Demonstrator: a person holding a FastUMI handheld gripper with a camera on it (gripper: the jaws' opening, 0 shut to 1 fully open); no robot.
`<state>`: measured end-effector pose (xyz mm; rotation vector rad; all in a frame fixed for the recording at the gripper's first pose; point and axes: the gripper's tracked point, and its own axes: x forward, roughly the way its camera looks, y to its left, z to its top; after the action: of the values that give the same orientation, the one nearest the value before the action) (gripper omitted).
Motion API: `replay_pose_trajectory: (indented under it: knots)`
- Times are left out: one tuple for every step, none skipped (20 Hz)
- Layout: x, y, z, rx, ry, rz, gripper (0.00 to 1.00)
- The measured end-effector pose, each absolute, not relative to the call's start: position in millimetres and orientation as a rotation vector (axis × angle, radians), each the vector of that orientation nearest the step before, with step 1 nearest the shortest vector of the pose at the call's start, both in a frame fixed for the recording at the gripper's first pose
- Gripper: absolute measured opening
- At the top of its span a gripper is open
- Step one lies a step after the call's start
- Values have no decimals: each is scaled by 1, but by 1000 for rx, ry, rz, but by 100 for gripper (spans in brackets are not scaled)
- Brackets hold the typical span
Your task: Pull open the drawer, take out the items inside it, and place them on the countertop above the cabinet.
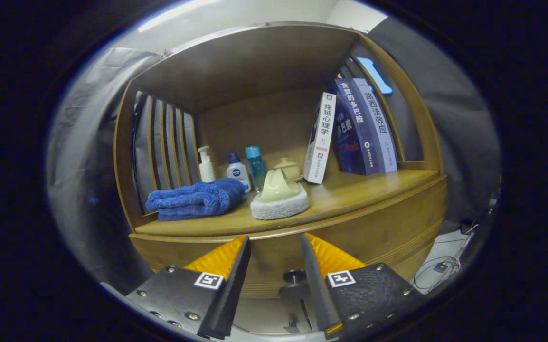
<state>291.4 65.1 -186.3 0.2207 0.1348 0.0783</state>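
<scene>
1. Drawer front (373, 228) across the lower middle of the frame, shut, directly under the desk (350, 190); items inside hidden, nothing taken out yet.
2. Round knob (294, 275) low in the frame, between the two fingers but beyond their tips, not touched.
3. Tool (274, 244) released, fingers spread with a clear gap, gripping nothing; tips level with the top edge of the drawer front.
4. Likely slip: closing too early, before reaching the knob, and pinching air; or closing only on the knob's rim and sliding off at the first pull.
5. Knob sits lower than the fingertips, so a straight advance risks ramming the tips into the drawer front above it instead of straddling it.
6. An off-axis or upward pull risks jamming the drawer or rocking the whole cabinet.
7. Rocking matters: scrubbing pad (279, 199) stands near the desk's front edge just above the fingers, blue towel (193, 199) to its left, also close to the edge; either could slide off.
8. Further back, left of centre, pump bottle (205, 165), white bottle (238, 175) and slim blue bottle (256, 167) stand upright and could topple.
9. Upper right, leaning books (350, 128) could slump sideways.
10. Little bare desk left for the drawer's items; best free patch lower right, in front of the books.
</scene>
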Motion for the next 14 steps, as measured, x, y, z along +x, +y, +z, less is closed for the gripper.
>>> replay_pose_trajectory:
  knots:
    - [291, 65, -186, 224, 133, 81, 65]
    - [291, 65, -186, 226, 131, 85, 65]
    - [292, 64, -186, 227, 129, 88, 65]
    - [292, 65, -186, 228, 128, 91, 65]
    - [292, 65, -186, 231, 127, 93, 65]
    - [292, 65, -186, 234, 126, 96, 65]
    - [292, 64, -186, 240, 126, 100, 65]
    - [291, 64, -186, 248, 125, 105, 65]
    - [291, 64, -186, 256, 127, 109, 65]
    - [291, 64, -185, 260, 127, 113, 65]
    - [291, 64, -186, 261, 128, 116, 65]
    - [291, 64, -186, 262, 130, 119, 65]
    - [291, 65, -186, 266, 133, 121, 65]
    - [291, 64, -185, 278, 133, 122, 65]
